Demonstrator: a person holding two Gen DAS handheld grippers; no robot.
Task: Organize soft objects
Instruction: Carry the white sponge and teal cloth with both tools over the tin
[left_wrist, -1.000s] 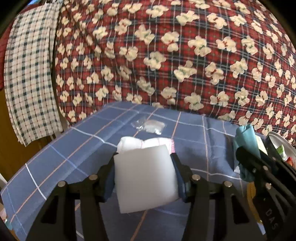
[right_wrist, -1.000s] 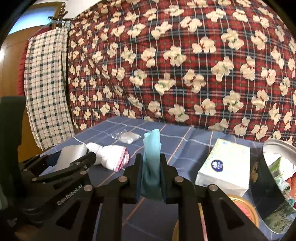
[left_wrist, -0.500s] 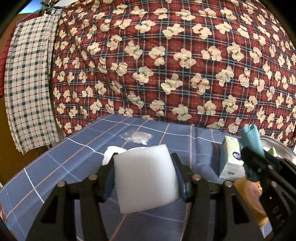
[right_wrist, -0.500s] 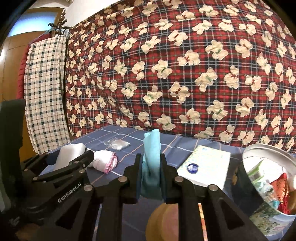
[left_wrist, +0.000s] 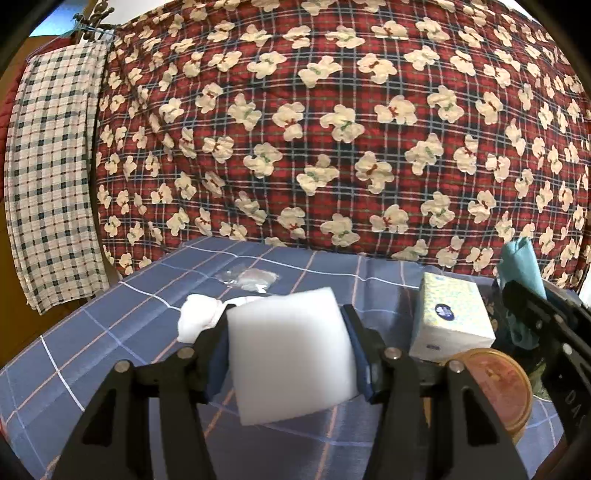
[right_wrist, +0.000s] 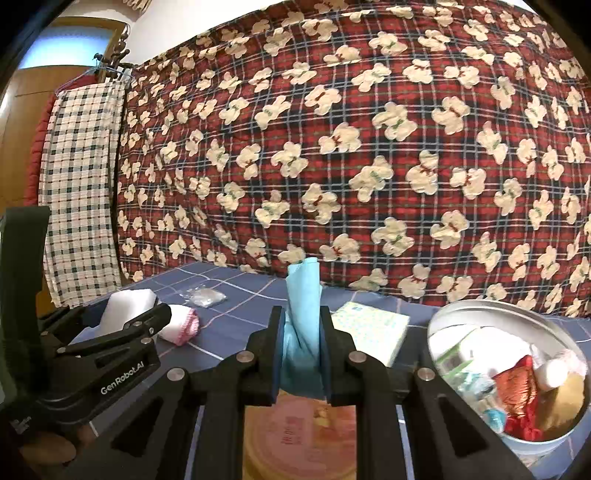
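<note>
Left gripper (left_wrist: 288, 354): jaws clamped on a white rectangular foam sponge block (left_wrist: 291, 358), held above the blue checked tablecloth (left_wrist: 110, 332).
Right gripper (right_wrist: 302, 350): jaws pinched narrow on a folded teal cloth (right_wrist: 303, 314) standing upright between them.
Table: rolled white sock with pink trim (right_wrist: 179, 325) towards the left edge; patterned tissue pack (right_wrist: 369, 326) just beside the round metal tin (right_wrist: 554, 332) holding mixed items, at the right edge.

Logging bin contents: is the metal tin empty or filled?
Filled. The open tin holds packets, a white roll and red fabric.
</note>
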